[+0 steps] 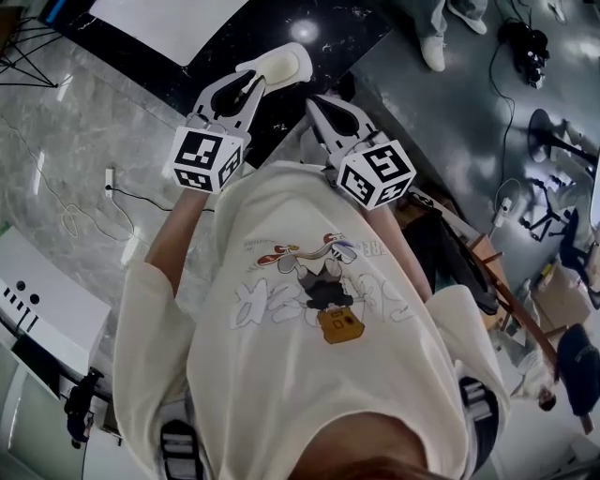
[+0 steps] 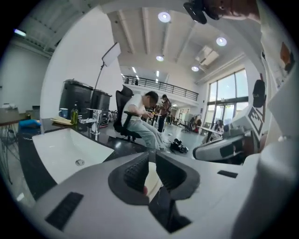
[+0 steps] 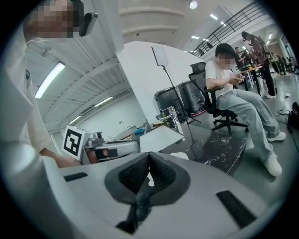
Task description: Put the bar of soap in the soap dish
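A cream oval soap dish [image 1: 281, 66] lies on the black marble counter [image 1: 309, 28], next to the white sink [image 1: 178, 23]. A pale shape the same colour fills its hollow; I cannot tell it apart as the bar. My left gripper [image 1: 251, 82] hovers just in front of the dish's near end. Its jaws stand a narrow gap apart, gripping nothing. Through that gap the left gripper view [image 2: 152, 161] shows a strip of the cream dish [image 2: 152, 179]. My right gripper [image 1: 317, 101] hangs to the right, shut and empty. The right gripper view [image 3: 149, 156] shows the dish [image 3: 179, 155] beyond.
A tap [image 2: 93, 123] stands behind the sink basin [image 2: 70, 149]. A person sits on an office chair [image 3: 219, 116] past the counter's end. A cable [image 1: 84, 206] trails over the grey floor at the left, and a chair [image 1: 469, 272] stands close on my right.
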`<state>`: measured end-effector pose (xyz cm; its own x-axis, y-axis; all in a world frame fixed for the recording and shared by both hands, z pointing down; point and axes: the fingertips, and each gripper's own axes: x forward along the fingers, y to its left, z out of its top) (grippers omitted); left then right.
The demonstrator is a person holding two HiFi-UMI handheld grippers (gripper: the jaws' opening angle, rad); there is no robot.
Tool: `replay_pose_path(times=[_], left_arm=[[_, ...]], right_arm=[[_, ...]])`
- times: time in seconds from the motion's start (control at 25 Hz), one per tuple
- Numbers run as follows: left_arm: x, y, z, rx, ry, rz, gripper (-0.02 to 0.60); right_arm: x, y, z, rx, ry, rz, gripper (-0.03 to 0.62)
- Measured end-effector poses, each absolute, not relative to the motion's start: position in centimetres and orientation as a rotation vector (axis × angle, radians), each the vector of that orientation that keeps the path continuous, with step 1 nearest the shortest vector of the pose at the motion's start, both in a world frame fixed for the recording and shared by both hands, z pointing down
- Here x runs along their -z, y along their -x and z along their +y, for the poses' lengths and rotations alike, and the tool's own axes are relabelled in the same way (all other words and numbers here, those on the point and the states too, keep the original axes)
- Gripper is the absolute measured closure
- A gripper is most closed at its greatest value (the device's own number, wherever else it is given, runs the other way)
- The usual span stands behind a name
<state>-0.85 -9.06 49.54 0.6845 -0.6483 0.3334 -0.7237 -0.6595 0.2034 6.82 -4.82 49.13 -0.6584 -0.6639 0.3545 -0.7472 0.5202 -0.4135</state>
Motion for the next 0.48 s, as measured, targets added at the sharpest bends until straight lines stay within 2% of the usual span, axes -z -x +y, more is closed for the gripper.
replay_pose_path(times=[0.08, 0.28, 0.48], left_arm=[[-48.0, 2.0, -8.0, -0.279, -2.552, -1.147, 0.575], [-45.1, 4.4, -5.0, -0.133, -2.523, -1.179, 0.575], [-44.4, 7.6, 1.9, -0.027, -2.397, -1.159, 0.575]], right_arm=[[-48.8, -5.9, -4.3, -0.795, -1.229, -2.605, 0.588], [-49.0, -4.0, -2.8, -0.761, -1.369, -2.567, 0.588], [-51.2, -0.8, 3.5, -0.862, -1.453, -2.443, 0.588]])
